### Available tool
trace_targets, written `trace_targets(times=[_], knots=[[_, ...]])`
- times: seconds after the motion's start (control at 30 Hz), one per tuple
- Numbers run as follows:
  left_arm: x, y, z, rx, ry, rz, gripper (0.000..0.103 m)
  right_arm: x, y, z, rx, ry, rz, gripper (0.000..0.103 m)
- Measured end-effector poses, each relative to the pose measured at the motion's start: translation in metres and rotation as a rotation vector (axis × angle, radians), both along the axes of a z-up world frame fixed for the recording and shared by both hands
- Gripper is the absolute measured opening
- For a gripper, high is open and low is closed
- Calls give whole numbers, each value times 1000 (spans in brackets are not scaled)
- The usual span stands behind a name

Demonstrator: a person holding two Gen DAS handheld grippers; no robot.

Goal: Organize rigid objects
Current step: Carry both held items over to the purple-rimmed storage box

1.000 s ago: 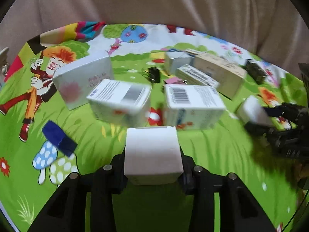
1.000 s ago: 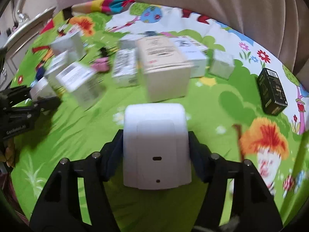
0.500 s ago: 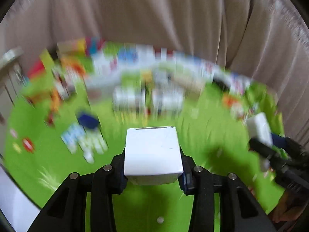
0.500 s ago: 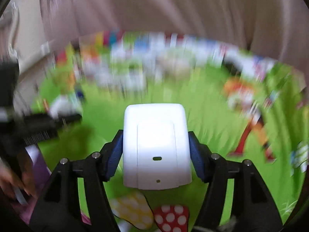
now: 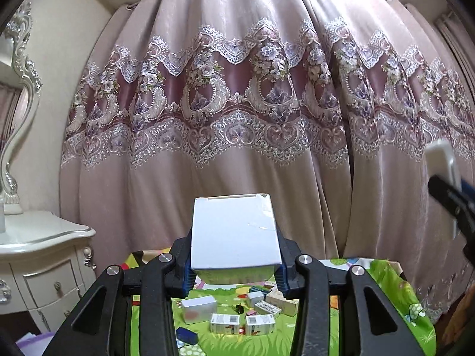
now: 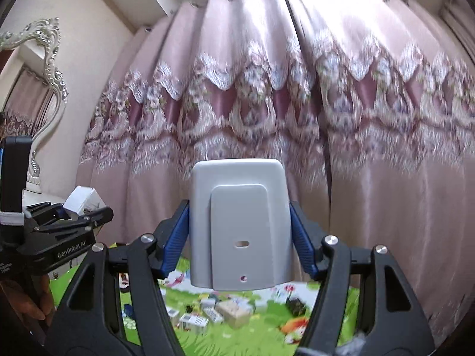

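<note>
My left gripper (image 5: 234, 270) is shut on a small white cardboard box (image 5: 234, 234), held high and level in front of the curtain. My right gripper (image 6: 240, 249) is shut on a white plastic device (image 6: 240, 225) with a raised back panel and two small holes. Each gripper shows in the other's view: the left gripper (image 6: 80, 207) with its white box (image 6: 79, 199) at the left edge, the white device (image 5: 441, 166) at the right edge. Far below, several boxes (image 5: 237, 320) lie on a green cartoon mat (image 5: 386, 311).
A pink lace-trimmed curtain (image 5: 237, 103) fills the background. A white ornate dresser (image 5: 38, 255) with a silver-framed mirror (image 5: 20, 74) stands at the left. A dark blue object (image 5: 185, 334) and a black box (image 6: 295, 305) also lie on the mat.
Both grippers have risen and tilted up from looking down at the mat to facing the curtain. The boxes on the mat now sit small and low. Each grip is unchanged.
</note>
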State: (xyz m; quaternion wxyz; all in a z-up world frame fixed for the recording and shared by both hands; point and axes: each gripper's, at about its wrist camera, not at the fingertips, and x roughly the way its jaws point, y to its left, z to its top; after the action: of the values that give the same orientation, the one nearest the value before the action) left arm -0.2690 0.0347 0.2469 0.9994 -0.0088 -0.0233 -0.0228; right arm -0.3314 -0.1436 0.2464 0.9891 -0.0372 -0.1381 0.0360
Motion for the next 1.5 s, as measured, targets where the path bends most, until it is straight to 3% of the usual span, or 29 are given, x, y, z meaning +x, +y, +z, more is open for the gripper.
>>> trace_targets(times=[0.2, 0.53, 0.9, 1.13, 1.33, 1.5], knots=[[-1, 10, -12, -11, 90, -7, 43, -7, 8, 0, -24, 17, 28, 68], [-13, 47, -48, 2, 218, 63, 43, 3, 42, -16, -61, 153, 173, 68], [-42, 108, -66, -30, 281, 218, 43, 9, 115, -23, -188, 270, 458, 68], [-60, 152, -90, -76, 372, 313, 43, 15, 166, -35, -269, 356, 625, 68], [-74, 184, -127, -118, 480, 386, 43, 12, 212, -57, -373, 435, 732, 68], [-76, 210, -157, -165, 586, 454, 43, 14, 255, -96, -497, 551, 812, 68]])
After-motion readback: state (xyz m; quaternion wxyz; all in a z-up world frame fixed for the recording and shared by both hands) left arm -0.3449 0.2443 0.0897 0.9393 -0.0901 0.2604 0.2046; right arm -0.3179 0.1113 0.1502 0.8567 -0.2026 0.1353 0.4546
